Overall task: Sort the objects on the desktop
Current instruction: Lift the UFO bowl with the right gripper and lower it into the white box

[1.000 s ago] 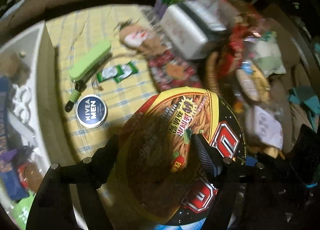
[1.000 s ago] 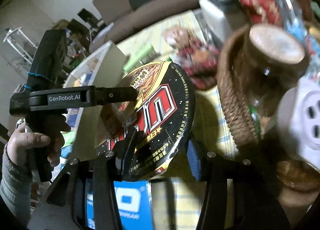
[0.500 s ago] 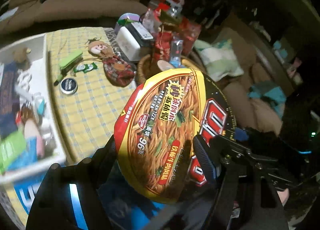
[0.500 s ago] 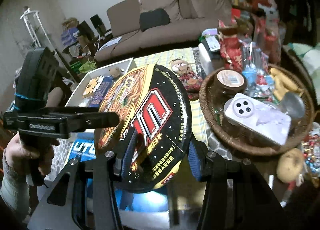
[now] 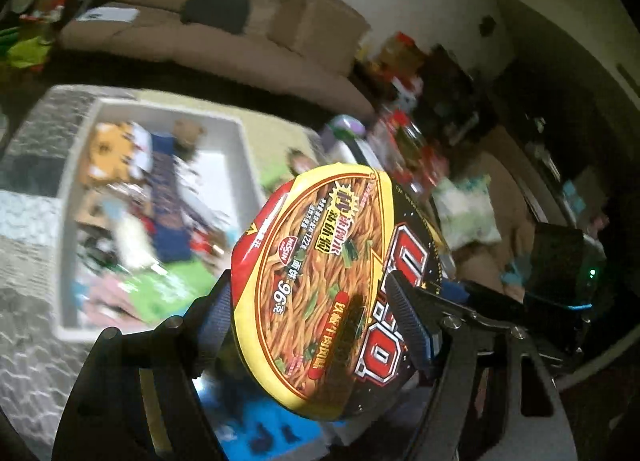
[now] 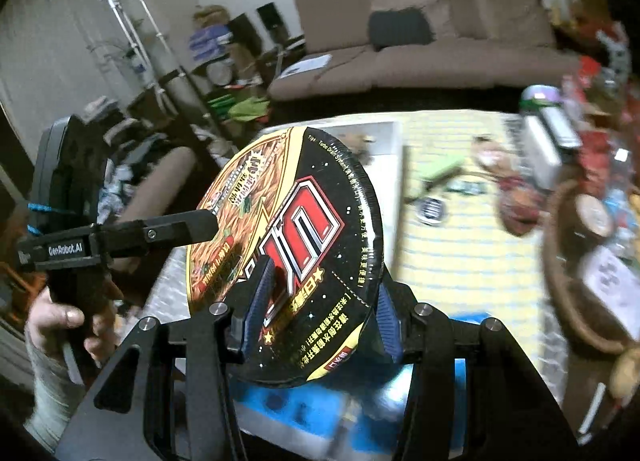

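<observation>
A round instant noodle bowl with a yellow, red and black lid is held tilted in the air by both grippers. My left gripper is shut on its rim, one finger over the lid and one under. My right gripper is shut on the opposite rim of the bowl. The left gripper and the hand holding it show in the right wrist view. A white bin with several sorted items lies below to the left.
A yellow checked cloth carries a round tin, a green clip and a doll. A wicker basket with jars and packets stands at the right. A blue box lies below the bowl. A brown sofa is behind.
Both grippers have lifted the noodle bowl higher and moved it left toward the white bin. The table and its objects now lie farther below.
</observation>
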Tool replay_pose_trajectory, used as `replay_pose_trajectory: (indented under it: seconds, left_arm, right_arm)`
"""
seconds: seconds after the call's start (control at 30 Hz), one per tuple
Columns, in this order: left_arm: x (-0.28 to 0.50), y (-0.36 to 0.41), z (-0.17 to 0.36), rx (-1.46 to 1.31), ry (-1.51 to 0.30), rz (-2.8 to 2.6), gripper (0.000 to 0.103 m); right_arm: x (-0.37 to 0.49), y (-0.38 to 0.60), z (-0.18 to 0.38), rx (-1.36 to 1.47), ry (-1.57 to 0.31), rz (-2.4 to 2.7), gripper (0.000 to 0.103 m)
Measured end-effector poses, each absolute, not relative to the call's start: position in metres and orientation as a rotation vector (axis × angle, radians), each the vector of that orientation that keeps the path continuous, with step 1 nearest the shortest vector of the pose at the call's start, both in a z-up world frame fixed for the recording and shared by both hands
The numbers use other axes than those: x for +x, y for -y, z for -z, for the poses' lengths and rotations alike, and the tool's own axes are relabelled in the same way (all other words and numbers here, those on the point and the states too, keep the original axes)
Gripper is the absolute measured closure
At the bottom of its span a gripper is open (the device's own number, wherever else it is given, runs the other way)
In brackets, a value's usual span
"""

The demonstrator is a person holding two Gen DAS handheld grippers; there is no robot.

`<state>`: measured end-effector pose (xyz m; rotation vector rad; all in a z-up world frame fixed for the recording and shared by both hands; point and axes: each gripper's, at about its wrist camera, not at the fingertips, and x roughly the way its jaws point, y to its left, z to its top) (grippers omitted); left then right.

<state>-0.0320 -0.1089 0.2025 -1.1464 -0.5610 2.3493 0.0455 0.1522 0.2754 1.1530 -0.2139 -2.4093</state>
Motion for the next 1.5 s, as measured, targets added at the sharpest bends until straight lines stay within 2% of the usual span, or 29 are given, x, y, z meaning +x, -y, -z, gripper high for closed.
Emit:
replay_pose_trajectory:
  seconds: [0.27,0.53,0.67,0.87,1.0,1.03,1.13,1.27,1.33,1.4,1.5]
  left_arm:
    - [-0.113,0.166,-0.180,-1.175,0.638,-2.443,0.027]
    - [-0.227,0.162,-0.106,-1.388,0.652,-2.397,0.027]
    - [-0.264,0.165,-0.064,-1.465,0.712,-2.345,0.027]
    - [-0.290,0.160,-0.021,-1.537,0.725,-2.286,0.027]
    - [-0.299,0.144,-0.016,-1.543,0.702,-2.300,0.024]
    - [-0.303,0.140,-0.018,-1.533,0.681,-2.338,0.024]
    - [-0.307,0.136,-0.022,-1.501,0.742,-2.318,0.024]
    - [-0.297,0.136,-0.036,-1.487,0.663,-2.377,0.024]
    - [-0.285,0.137,-0.048,-1.470,0.609,-2.423,0.020]
    - [-0.274,0.138,-0.057,-1.460,0.560,-2.458,0.007]
    - [-0.249,0.128,-0.073,-1.437,0.455,-2.486,0.007]
  right_arm:
    - [-0.063,-0.091,-0.256,1.186,0.284,2.347,0.057]
    - [-0.190,-0.100,-0.164,1.392,0.484,2.287,0.056]
    - [-0.237,-0.104,-0.123,1.482,0.511,2.270,0.054]
    - [-0.278,-0.088,-0.086,1.604,0.352,2.287,0.050]
    - [-0.281,-0.071,-0.088,1.593,0.031,2.449,0.047]
    - [-0.279,-0.071,-0.089,1.586,0.002,2.452,0.047]
    - [-0.270,-0.074,-0.096,1.531,0.008,2.460,0.049]
    - [-0.247,-0.077,-0.118,1.452,-0.045,2.474,0.047]
    - [-0.235,-0.083,-0.130,1.413,-0.042,2.481,0.046]
    - [-0.226,-0.088,-0.138,1.397,-0.026,2.461,0.041]
    - [-0.213,-0.090,-0.140,1.416,-0.051,2.423,0.035]
